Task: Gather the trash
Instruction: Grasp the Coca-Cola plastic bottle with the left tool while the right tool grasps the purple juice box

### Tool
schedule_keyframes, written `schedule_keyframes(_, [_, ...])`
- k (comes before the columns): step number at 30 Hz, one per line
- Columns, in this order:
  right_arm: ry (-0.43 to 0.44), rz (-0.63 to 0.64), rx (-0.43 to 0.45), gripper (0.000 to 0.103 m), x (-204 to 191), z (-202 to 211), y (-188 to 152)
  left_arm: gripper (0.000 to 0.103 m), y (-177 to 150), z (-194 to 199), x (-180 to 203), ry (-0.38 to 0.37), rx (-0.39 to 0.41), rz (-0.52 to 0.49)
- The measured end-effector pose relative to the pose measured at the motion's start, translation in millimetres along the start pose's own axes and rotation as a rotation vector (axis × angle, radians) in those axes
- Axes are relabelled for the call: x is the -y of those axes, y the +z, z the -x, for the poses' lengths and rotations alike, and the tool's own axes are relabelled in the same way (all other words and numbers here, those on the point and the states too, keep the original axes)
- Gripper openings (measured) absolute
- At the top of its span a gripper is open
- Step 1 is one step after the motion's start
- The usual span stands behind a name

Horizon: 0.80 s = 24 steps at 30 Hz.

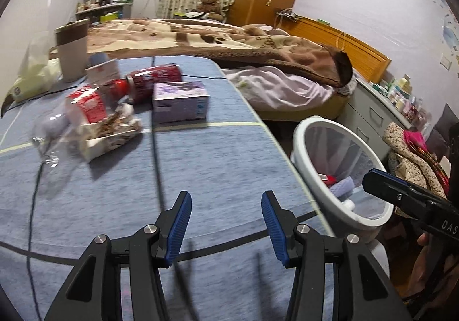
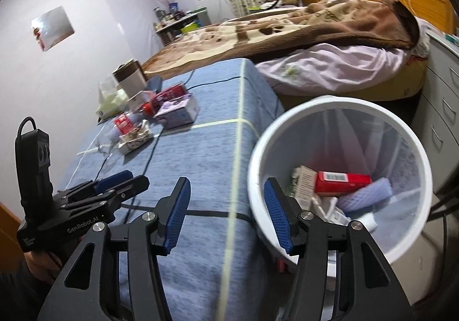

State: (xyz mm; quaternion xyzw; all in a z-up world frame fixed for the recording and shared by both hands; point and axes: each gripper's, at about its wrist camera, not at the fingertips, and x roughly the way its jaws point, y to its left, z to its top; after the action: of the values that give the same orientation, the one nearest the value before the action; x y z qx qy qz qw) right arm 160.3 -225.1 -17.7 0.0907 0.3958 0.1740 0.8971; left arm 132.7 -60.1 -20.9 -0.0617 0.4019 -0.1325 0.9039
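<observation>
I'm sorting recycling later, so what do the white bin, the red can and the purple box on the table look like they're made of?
White bin: likely plastic, with a smooth, slightly glossy rim and a translucent liner inside.
Red can: probably thin metal, a cylinder with a printed label lying on its side; blur leaves it open.
Purple box: looks like printed cardboard, with flat matte faces and sharp folded edges.

Ahead of your left claw [image 1: 226, 223] the blue surface [image 1: 200, 171] lies bare up to the clutter: a purple box [image 1: 180, 104], a red can [image 1: 156, 81] and a snack tray [image 1: 112, 131]. On your right, the white bin [image 2: 338, 177] stands just beside the surface's edge, its mouth unblocked.
</observation>
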Motion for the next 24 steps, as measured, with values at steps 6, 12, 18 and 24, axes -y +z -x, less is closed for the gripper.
schedule_keyframes(6, [0.026,0.059,-0.029,0.056,-17,-14,8,0.051,-1,14,-22,0.057,0.02,0.004])
schedule_keyframes(12, [0.045,0.126,-0.04,0.058,-34,-25,21,0.051,7,24,-55,0.102,0.025,0.047])
schedule_keyframes(18, [0.061,0.178,-0.046,0.058,-50,-39,35,0.051,26,34,-88,0.168,0.058,0.061])
schedule_keyframes(24, [0.08,0.203,-0.069,0.058,-59,-55,46,0.051,48,36,-113,0.225,0.089,0.054])
